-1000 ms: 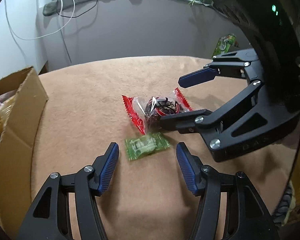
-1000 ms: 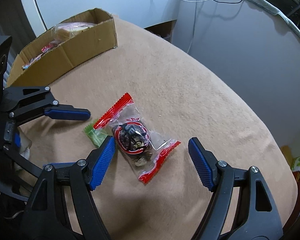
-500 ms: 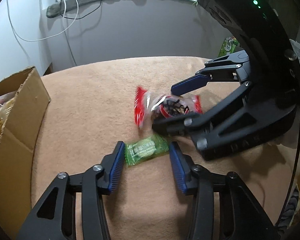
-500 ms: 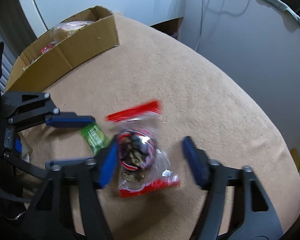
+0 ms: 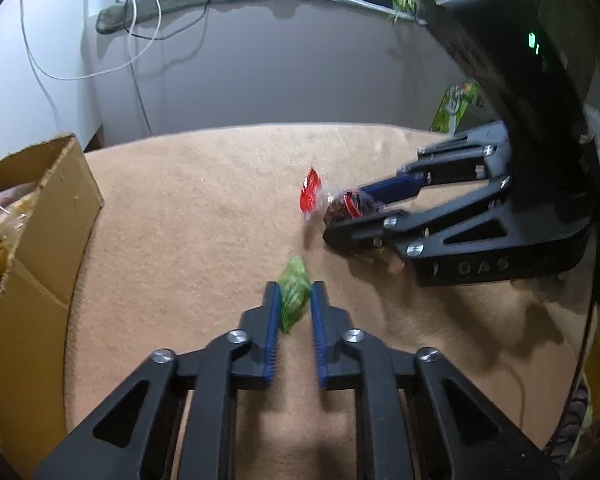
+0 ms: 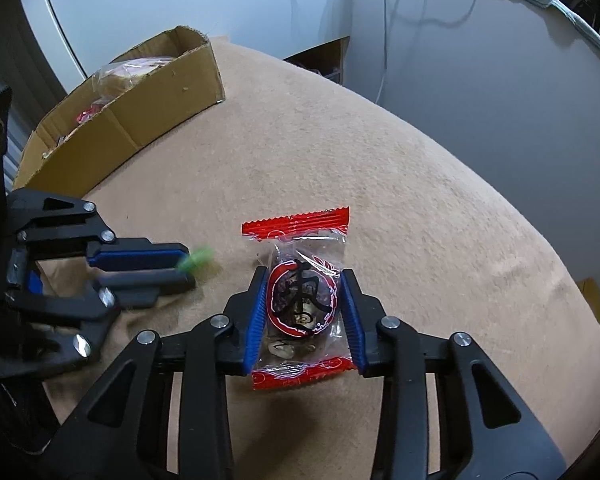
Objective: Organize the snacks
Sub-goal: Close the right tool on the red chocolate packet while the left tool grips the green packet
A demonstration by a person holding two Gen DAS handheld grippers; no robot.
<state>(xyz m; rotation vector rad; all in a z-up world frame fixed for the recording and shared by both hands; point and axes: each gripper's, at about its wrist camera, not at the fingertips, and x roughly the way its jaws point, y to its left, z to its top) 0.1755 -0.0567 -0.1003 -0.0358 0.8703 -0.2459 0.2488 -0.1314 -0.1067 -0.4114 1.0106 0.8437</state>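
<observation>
My left gripper (image 5: 293,300) is shut on a small green candy packet (image 5: 293,295), held just above the tan cloth. It also shows at the left of the right wrist view (image 6: 186,266), with the green packet (image 6: 198,258) sticking out of its tips. My right gripper (image 6: 303,294) is shut on a clear snack packet with red ends (image 6: 300,300), lifted off the cloth. In the left wrist view the right gripper (image 5: 348,212) holds that packet (image 5: 332,204) at the right.
An open cardboard box (image 6: 140,100) with several wrapped snacks stands at the far left of the table; its wall shows at the left of the left wrist view (image 5: 40,240). The tan cloth (image 6: 380,160) covers the round table. A grey wall with cables lies behind.
Both grippers closed: the left on the green packet, the right on the red-ended packet. Both packets have come up off the cloth, and the two grippers have drawn apart.
</observation>
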